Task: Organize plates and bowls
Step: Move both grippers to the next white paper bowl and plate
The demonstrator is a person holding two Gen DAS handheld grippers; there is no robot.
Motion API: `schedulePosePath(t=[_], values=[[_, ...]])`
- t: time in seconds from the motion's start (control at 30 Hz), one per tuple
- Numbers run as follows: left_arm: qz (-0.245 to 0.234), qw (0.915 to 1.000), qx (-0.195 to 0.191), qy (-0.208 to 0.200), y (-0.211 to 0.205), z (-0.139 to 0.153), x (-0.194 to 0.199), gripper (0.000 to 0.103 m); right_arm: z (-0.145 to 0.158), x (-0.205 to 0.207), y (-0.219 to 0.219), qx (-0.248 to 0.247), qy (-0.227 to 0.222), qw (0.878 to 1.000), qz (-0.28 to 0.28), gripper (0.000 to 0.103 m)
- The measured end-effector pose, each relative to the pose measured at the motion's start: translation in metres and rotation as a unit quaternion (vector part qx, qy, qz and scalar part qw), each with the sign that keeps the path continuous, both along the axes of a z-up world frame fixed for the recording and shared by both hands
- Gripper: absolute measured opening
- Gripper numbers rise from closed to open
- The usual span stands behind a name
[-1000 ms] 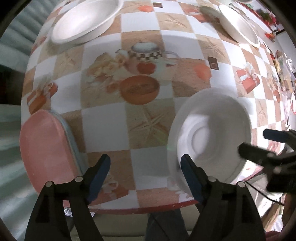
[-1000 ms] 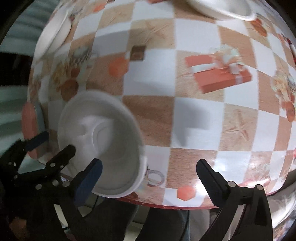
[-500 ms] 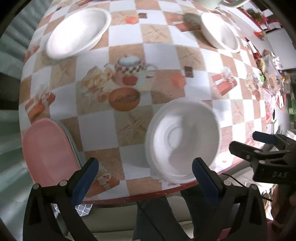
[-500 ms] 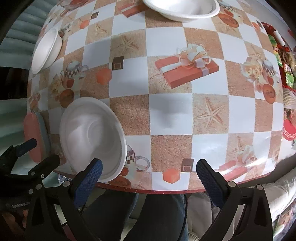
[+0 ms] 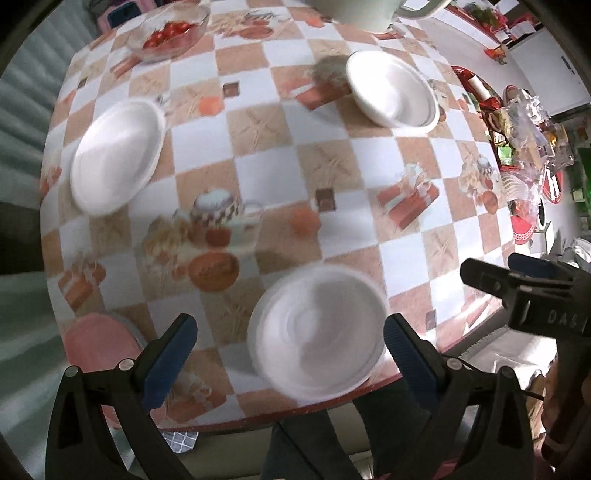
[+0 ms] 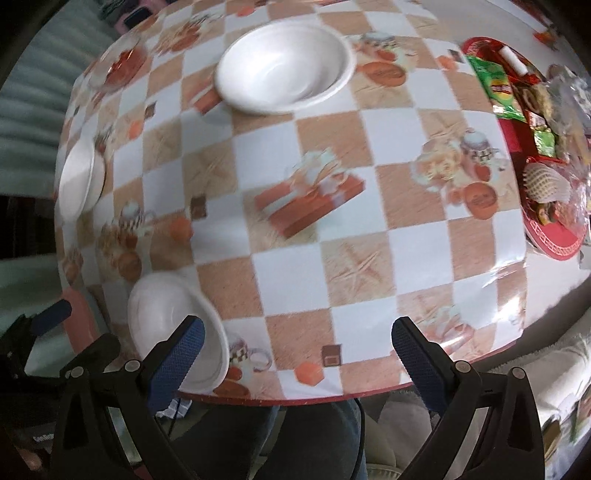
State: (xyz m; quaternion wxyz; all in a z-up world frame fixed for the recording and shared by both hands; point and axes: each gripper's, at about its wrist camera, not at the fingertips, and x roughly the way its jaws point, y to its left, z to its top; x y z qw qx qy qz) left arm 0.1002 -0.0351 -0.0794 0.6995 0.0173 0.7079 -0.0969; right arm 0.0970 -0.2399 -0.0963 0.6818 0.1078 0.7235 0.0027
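A stack of white bowls (image 5: 317,328) (image 6: 173,325) rests near the table's front edge. My left gripper (image 5: 288,354) hangs open well above it, with nothing between its pads. A second white bowl (image 5: 118,151) (image 6: 79,184) sits at the left and a third (image 5: 393,92) (image 6: 284,70) at the far side. A pink plate (image 5: 98,347) (image 6: 79,317) lies at the front left corner. My right gripper (image 6: 295,354) is open and empty above the tablecloth, to the right of the stack. Each gripper also shows in the other's view, the right (image 5: 506,267) and the left (image 6: 74,332).
A glass bowl of red fruit (image 5: 170,33) stands at the far left and a pale jug (image 5: 354,11) at the far edge. A red tray of snacks (image 6: 535,147) fills the right side. A person's legs (image 6: 314,435) are below the table's front edge (image 6: 295,400).
Both grippers have risen away from the table, so more of it shows. The left jaws have widened and left the bowl stack's rim. The stack stays put.
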Motion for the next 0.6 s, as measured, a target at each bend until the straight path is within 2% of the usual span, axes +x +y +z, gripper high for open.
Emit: schedulePosePath(t=[0.3, 0.6], values=[[0.015, 0.9998, 0.002, -0.014, -0.029, 0.008, 0.039, 0.101, 0.004, 0.045, -0.033, -0.007, -0.018, 1.000, -0.019, 0.102], [0.023, 0.9996, 0.012, -0.012, -0.057, -0.003, 0.068, 0.101, -0.006, 0.081, -0.055, -0.006, -0.020, 1.000, -0.010, 0.102]])
